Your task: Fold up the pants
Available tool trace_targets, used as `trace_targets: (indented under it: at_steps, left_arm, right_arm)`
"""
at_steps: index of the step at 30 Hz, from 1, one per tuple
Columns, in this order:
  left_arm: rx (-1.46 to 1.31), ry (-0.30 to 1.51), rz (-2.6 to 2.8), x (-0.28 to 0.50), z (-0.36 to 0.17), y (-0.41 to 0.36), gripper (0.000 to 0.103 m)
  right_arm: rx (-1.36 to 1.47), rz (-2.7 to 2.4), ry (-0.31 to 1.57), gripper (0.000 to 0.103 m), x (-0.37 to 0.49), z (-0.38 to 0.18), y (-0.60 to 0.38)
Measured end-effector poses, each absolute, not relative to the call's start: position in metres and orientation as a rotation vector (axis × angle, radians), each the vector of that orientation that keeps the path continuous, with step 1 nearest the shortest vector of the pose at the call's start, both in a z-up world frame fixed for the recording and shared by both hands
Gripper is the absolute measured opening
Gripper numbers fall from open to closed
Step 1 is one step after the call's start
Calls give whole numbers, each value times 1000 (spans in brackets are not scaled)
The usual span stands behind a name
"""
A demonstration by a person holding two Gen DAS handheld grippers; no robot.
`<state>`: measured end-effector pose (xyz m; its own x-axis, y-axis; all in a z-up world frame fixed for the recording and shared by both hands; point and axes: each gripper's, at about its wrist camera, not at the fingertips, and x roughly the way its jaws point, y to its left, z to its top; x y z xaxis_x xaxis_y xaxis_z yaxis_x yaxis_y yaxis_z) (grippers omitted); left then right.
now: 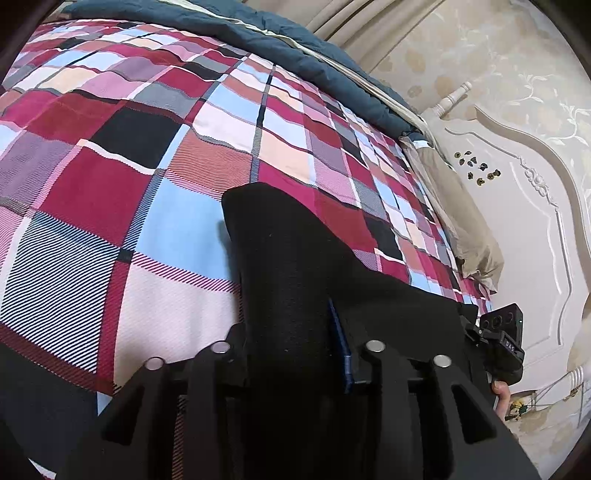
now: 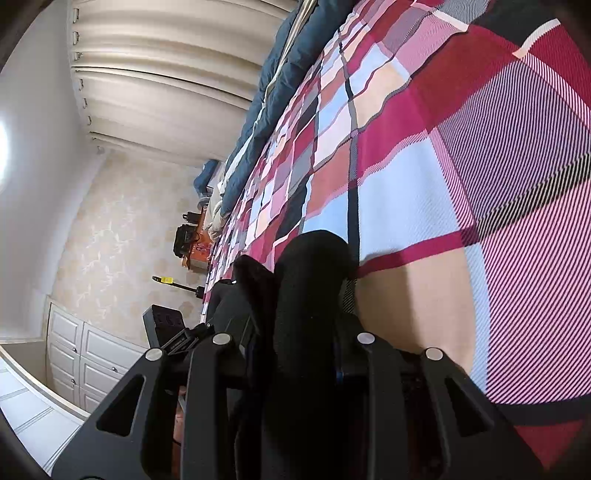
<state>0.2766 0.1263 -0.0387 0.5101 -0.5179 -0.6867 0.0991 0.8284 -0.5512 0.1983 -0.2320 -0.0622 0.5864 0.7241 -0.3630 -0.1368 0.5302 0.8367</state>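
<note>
The pants (image 1: 280, 258) are black fabric, bunched between my left gripper's fingers and held just above the plaid bedspread (image 1: 110, 177). My left gripper (image 1: 295, 332) is shut on them; the fabric hides its fingertips. A flat black stretch of the pants (image 1: 406, 306) runs right toward the other gripper (image 1: 502, 339). In the right wrist view the pants (image 2: 310, 280) are bunched in my right gripper (image 2: 295, 332), which is shut on them close over the bedspread (image 2: 443, 184). The left gripper (image 2: 166, 325) shows at the left there.
A dark blue quilt (image 1: 229, 26) lies along the bed's far edge. A beige pillow (image 1: 461, 221) and the white carved headboard (image 1: 524, 206) stand at the right. Curtains (image 2: 155, 74), white cabinets (image 2: 85, 362) and a cluttered bedside stand (image 2: 195, 247) are beyond the bed.
</note>
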Motion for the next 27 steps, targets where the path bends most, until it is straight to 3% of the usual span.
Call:
trace_targets:
  at_steps: [3,5,7,10,18,27]
  left_arm:
    - [-513,967,-395,273,-36,132,57]
    - [-546,966,-396,265,-34,138,69]
    - [-559,966,-399,252,-33,146,73]
    - [-595,967,-393,225,-34,159,75]
    - [-731,989,-481,153,-37,170,83]
    - [-861,1002,-520,146,-47,150,86]
  right_arm:
    - [901,593,795,34,194,-60,-235]
    - [916,583,793,42,187,-56,-239]
    - [926,566,782,55,174,-51,-244]
    - [942,544,759,67,145,-46,-254]
    - [930,499,764,75,72,-45,-255]
    - [904,446,766,86,59,-46,-230]
